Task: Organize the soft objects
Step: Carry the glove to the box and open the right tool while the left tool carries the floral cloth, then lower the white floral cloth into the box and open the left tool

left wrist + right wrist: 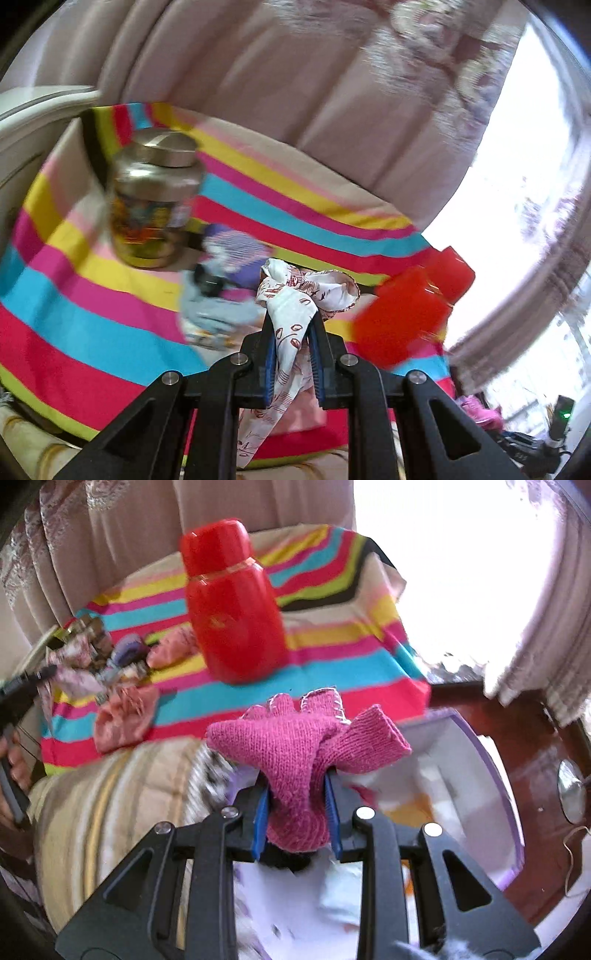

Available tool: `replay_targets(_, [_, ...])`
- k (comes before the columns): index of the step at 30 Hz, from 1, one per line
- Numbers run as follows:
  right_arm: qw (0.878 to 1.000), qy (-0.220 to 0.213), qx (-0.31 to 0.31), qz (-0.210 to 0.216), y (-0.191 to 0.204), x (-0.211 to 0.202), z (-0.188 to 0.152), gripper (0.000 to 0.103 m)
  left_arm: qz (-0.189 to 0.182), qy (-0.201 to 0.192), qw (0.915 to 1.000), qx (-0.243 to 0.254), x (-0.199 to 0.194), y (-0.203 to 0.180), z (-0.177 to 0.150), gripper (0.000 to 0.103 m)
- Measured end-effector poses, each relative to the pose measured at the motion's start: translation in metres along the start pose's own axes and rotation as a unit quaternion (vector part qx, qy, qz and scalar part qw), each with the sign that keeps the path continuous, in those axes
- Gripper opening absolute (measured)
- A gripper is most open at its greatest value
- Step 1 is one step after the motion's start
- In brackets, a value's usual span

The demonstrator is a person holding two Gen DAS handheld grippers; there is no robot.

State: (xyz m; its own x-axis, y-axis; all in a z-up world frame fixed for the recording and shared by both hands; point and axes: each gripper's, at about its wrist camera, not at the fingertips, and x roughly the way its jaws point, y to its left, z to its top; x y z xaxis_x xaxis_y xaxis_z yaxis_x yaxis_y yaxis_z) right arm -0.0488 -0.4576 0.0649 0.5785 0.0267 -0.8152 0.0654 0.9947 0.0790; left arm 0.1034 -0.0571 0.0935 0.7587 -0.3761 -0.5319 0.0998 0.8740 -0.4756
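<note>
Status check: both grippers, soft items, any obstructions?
Left gripper shut on patterned scarf. Right gripper shut on pink knit glove, near open box. Red bottle stands clear.

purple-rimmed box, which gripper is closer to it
Right. The right gripper, shut on the pink glove, hangs right by the purple-rimmed box; the left gripper is across the striped cloth.

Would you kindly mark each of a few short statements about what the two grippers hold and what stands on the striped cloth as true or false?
1. The left gripper is shut on a white patterned cloth. True.
2. The right gripper is empty. False: it is shut on a pink knitted glove.
3. A red bottle stands on the striped cloth. True.
4. The jar has a red lid. False: its lid is silver metal.
</note>
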Motion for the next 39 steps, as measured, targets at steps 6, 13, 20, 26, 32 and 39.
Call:
replay_targets(6, [0.999,0.043,0.013,-0.002,-0.019,-0.001,-0.041,0.031,-0.066,0.032,0.9966,0.038,0.0,-0.06,-0.019,0.017])
replay_targets(13, [0.994,0.106,0.011,0.014,-0.029,0.013,-0.085,0.034,-0.113,0.062,0.9883,0.081,-0.001,-0.115,-0.045,0.017])
replay_targets(20, [0.987,0.155,-0.033,0.027,-0.021,0.019,-0.11,0.068,-0.145,0.093,0.9781,0.117,0.001,-0.156,-0.067,0.017])
replay_targets(26, [0.992,0.122,-0.006,0.014,-0.043,0.001,-0.104,0.073,-0.178,0.134,0.9648,0.14,0.008,-0.187,-0.088,0.017])
replay_targets(32, [0.996,0.087,0.021,-0.019,-0.067,-0.013,-0.093,0.073,-0.217,0.202,0.9436,0.147,0.022,-0.213,-0.116,0.017])
replay_targets(39, [0.996,0.061,0.053,-0.032,-0.088,-0.022,-0.086,0.074,-0.25,0.269,0.9151,0.166,0.031,-0.239,-0.149,0.031])
